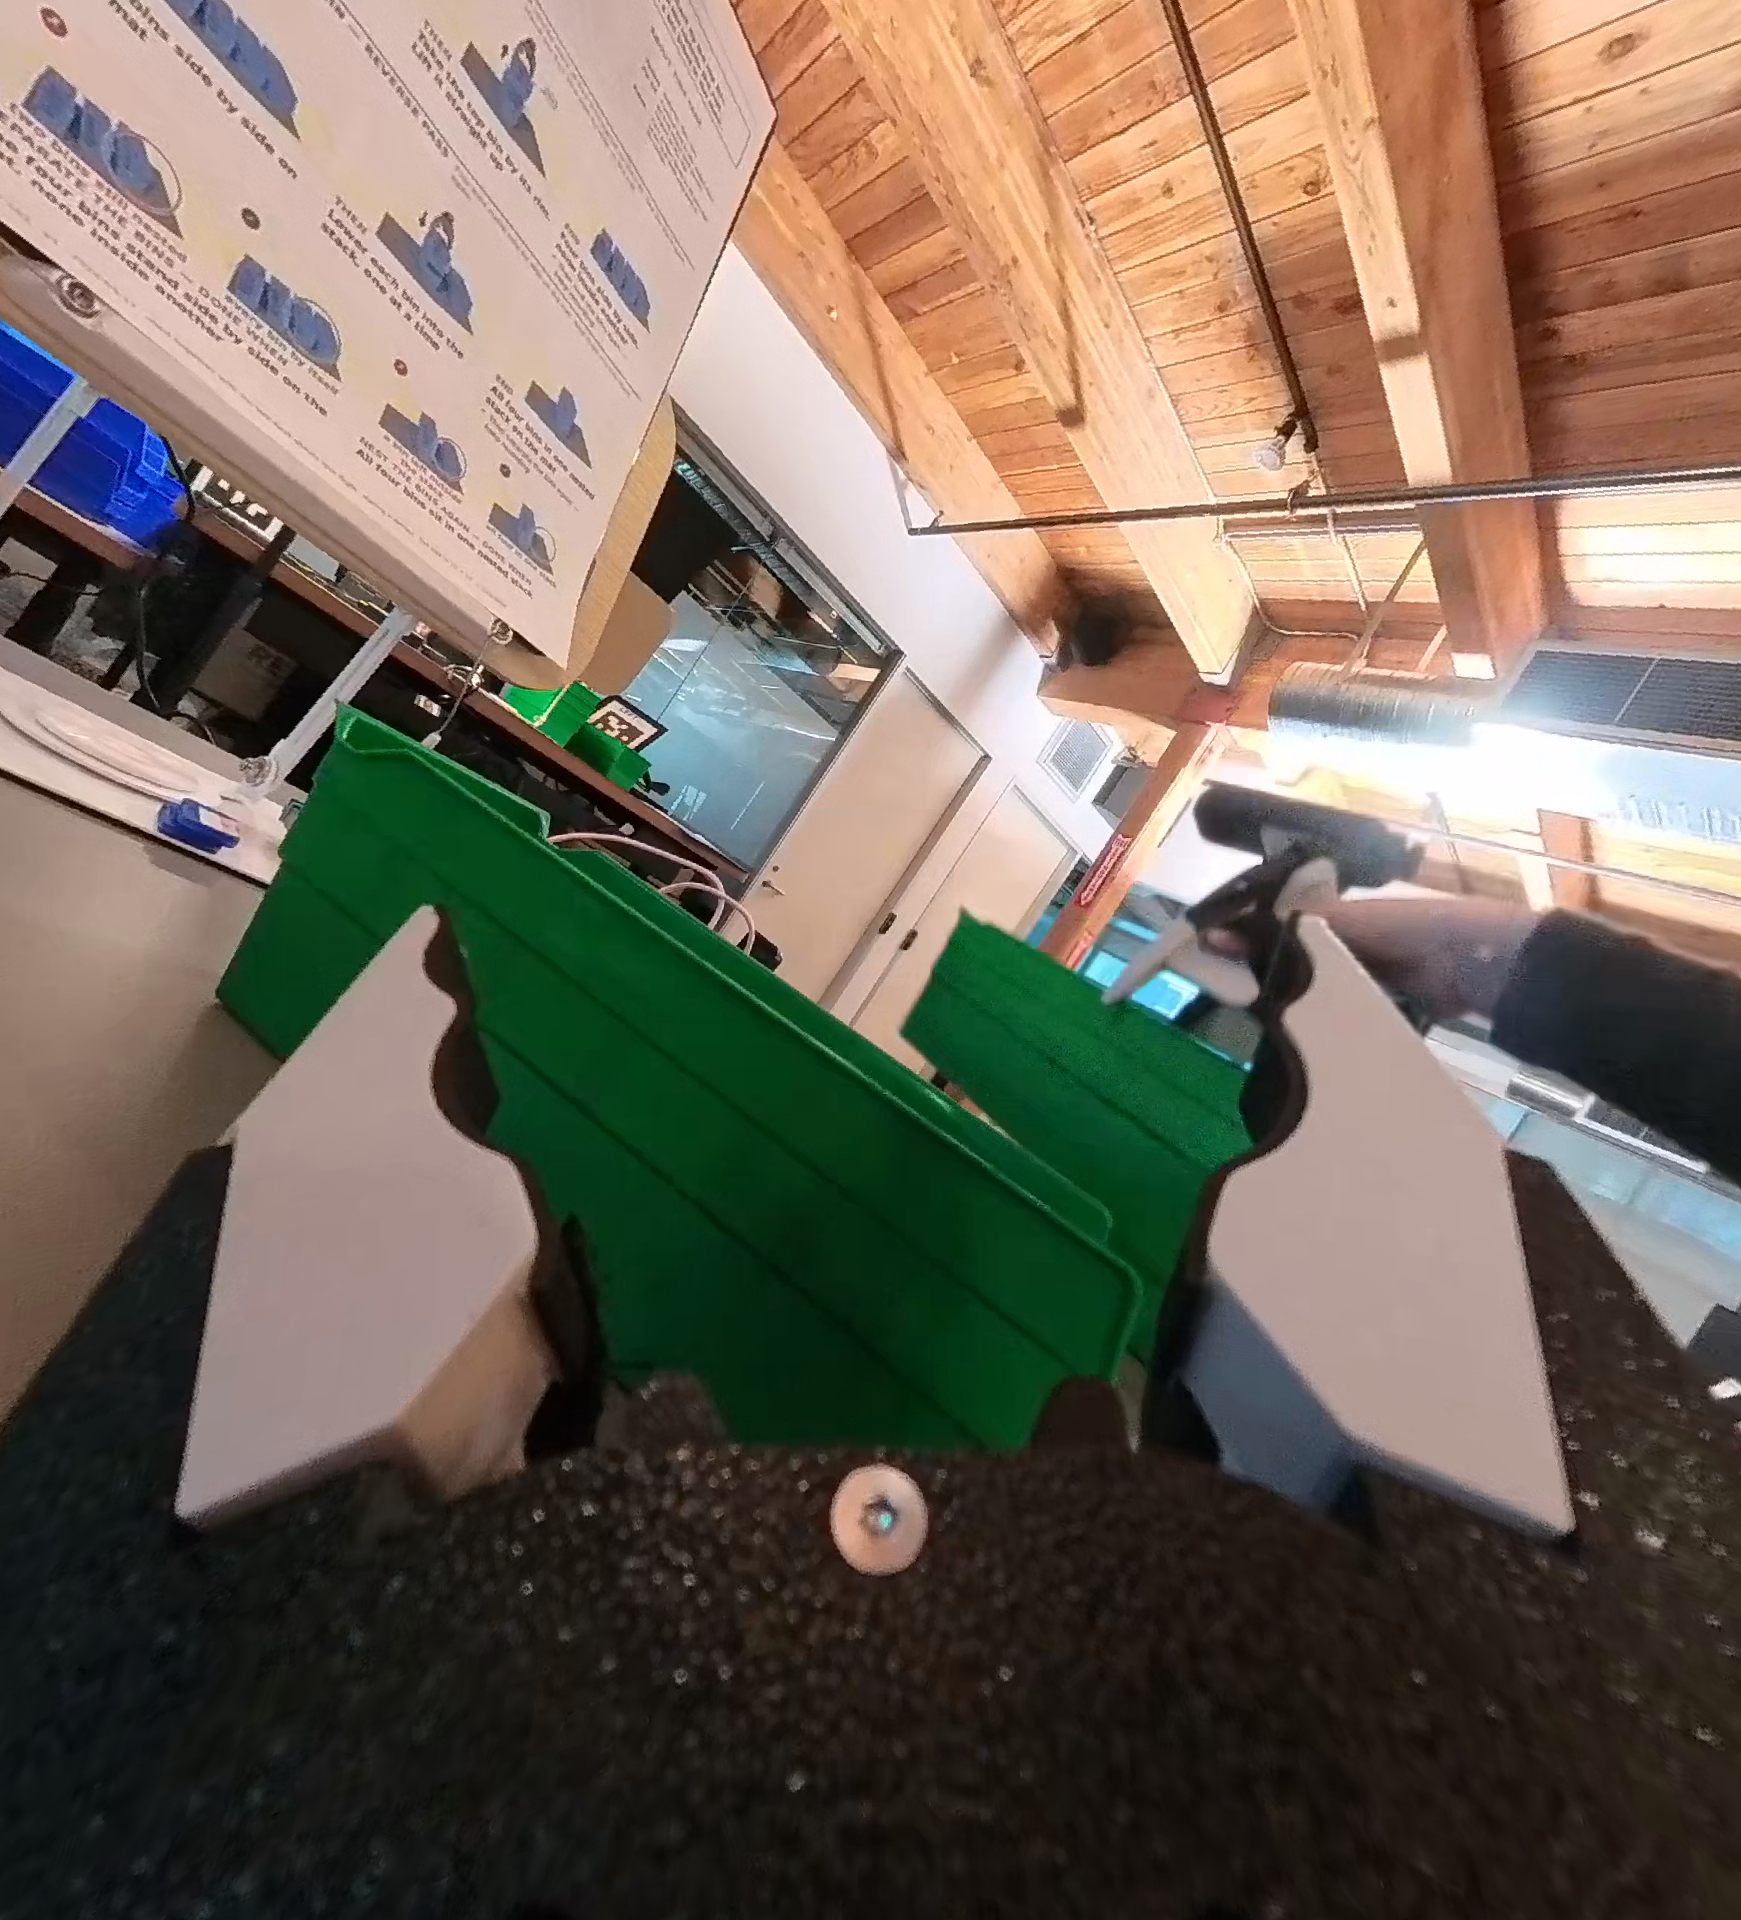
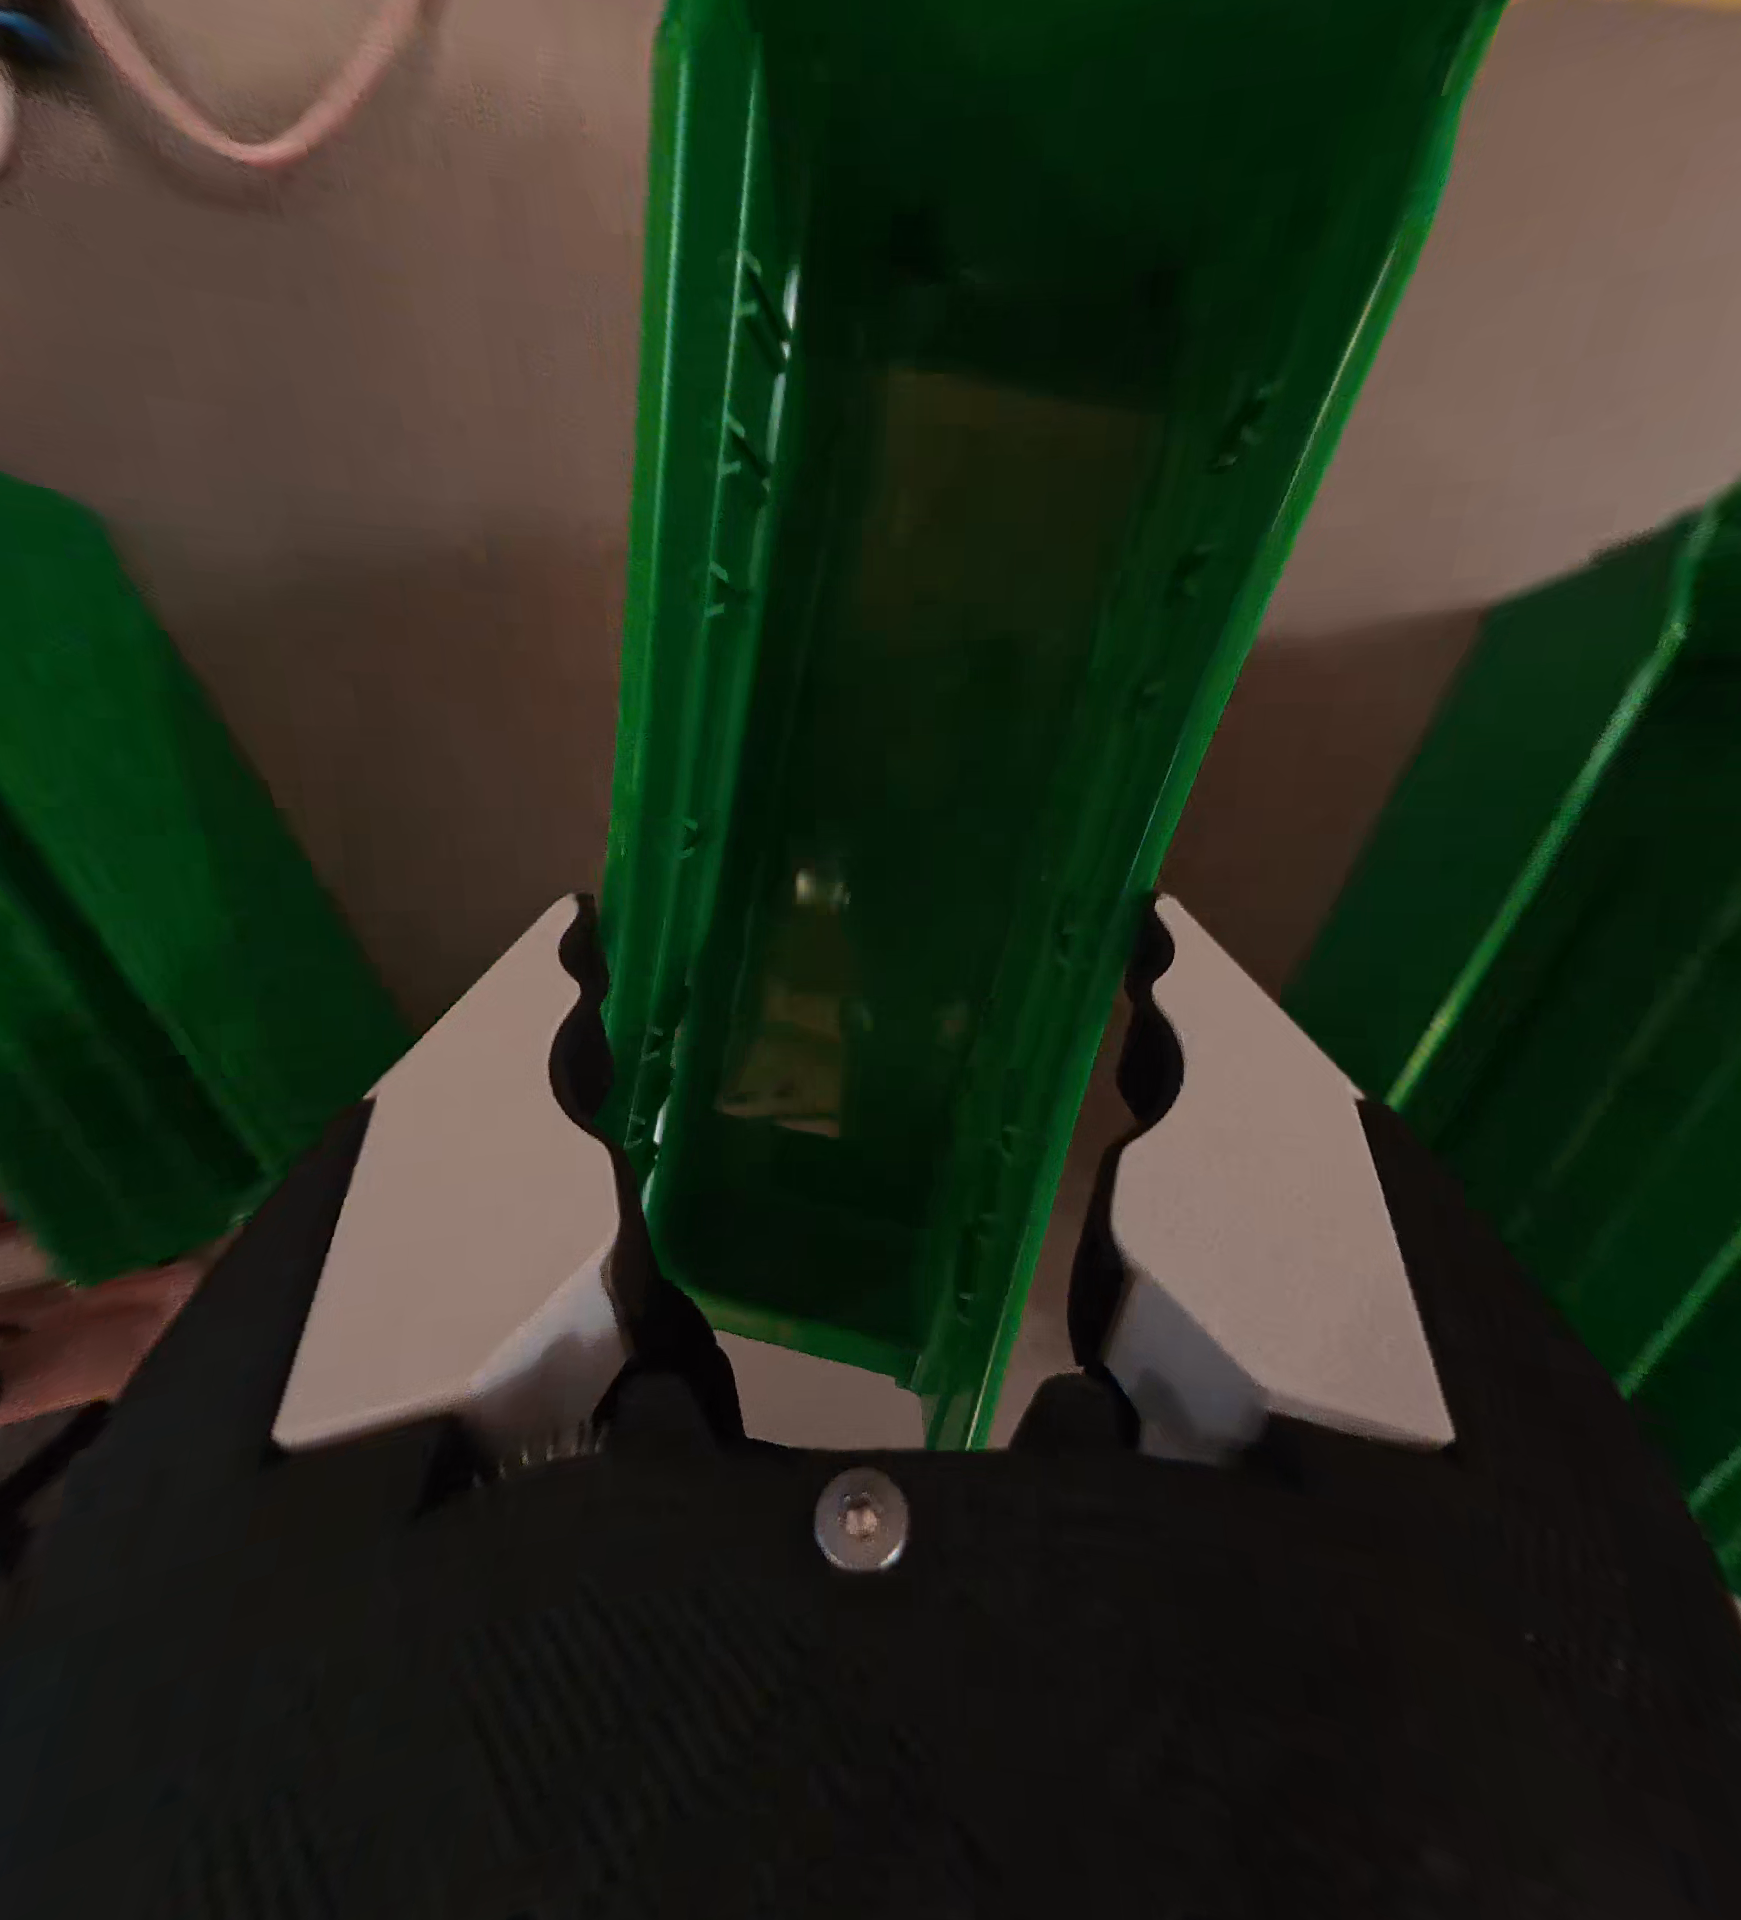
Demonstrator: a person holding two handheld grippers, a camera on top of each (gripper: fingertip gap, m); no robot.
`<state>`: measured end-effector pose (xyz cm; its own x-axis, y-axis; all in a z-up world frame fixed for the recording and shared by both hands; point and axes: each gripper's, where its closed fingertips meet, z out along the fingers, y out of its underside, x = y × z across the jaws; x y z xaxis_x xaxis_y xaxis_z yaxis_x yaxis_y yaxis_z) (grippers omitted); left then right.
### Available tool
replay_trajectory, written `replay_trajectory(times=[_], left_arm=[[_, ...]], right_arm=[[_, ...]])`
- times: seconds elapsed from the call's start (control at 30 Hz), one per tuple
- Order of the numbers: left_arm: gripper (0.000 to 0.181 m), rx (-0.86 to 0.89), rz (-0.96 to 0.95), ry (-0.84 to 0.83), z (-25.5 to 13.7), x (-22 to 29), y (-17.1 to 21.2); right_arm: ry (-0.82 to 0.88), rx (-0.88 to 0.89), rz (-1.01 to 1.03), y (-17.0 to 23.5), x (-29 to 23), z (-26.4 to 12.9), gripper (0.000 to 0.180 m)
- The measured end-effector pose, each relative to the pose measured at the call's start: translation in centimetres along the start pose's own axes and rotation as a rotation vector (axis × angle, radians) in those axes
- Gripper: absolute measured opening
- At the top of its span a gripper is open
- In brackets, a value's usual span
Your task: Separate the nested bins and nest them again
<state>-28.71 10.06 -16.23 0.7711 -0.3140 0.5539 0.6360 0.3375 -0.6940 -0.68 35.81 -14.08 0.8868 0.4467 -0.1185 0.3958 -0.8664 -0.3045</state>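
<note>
In the left wrist view a long green bin [image 1: 741, 1143] with a doubled rim lies between the fingers of my left gripper [image 1: 871, 925], which is wide open. A second green bin [image 1: 1074, 1060] sits behind it on the right. My right gripper [image 1: 1230, 935] shows above that bin, held by a hand in a dark sleeve. In the right wrist view I look down into a green bin [image 2: 949, 623]. My right gripper [image 2: 866, 914] straddles its near end, with both pads against its long walls.
Two more green bins stand on the grey table [image 2: 378, 520], one on the left [image 2: 87, 883] and one on the right [image 2: 1624, 987]. A pink cable [image 2: 222, 125] lies at the far left. An instruction board [image 1: 346, 260] stands behind, with blue bins [image 1: 14, 416] on a far table.
</note>
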Motion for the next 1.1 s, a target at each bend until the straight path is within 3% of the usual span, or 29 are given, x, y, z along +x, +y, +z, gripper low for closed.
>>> replay_trajectory(times=[0.17,0.43,0.53,0.67,0.7,0.77,0.87,1.0,1.1], left_arm=[[0.145,0.001,-0.002,0.002,0.0,0.0,0.0],[0.145,0.006,-0.004,0.001,-0.1,0.0,-0.1],[0.145,0.004,-0.006,0.002,-0.1,0.0,0.0],[0.145,0.005,-0.009,0.006,-0.1,0.1,0.0],[0.145,0.008,-0.012,0.007,-0.1,0.1,-0.1],[0.145,0.012,-0.016,0.009,-0.1,0.0,-0.2],[0.145,0.010,-0.016,0.007,-0.1,0.0,-0.1],[0.144,0.016,0.011,-0.002,-0.1,0.1,-0.2],[0.144,0.031,0.044,-0.029,-0.3,0.0,-0.5]], right_arm=[[-0.013,-0.010,0.098,2.0,4.3,2.5,0.102],[-0.005,-0.060,0.068,4.3,5.4,6.6,0.105],[0.019,-0.003,0.041,3.8,5.6,7.2,0.108],[0.020,0.032,0.025,3.8,5.5,7.4,0.120],[0.004,0.051,0.020,3.6,5.2,7.3,0.137],[-0.051,0.170,-0.037,2.1,3.7,6.3,0.153],[-0.129,0.516,-0.198,-0.3,0.3,2.1,0.156],[-0.275,0.939,-0.385,2.7,-4.6,-4.4,0.130],[-0.305,1.148,-0.393,6.9,-5.4,-6.3,0.120]])
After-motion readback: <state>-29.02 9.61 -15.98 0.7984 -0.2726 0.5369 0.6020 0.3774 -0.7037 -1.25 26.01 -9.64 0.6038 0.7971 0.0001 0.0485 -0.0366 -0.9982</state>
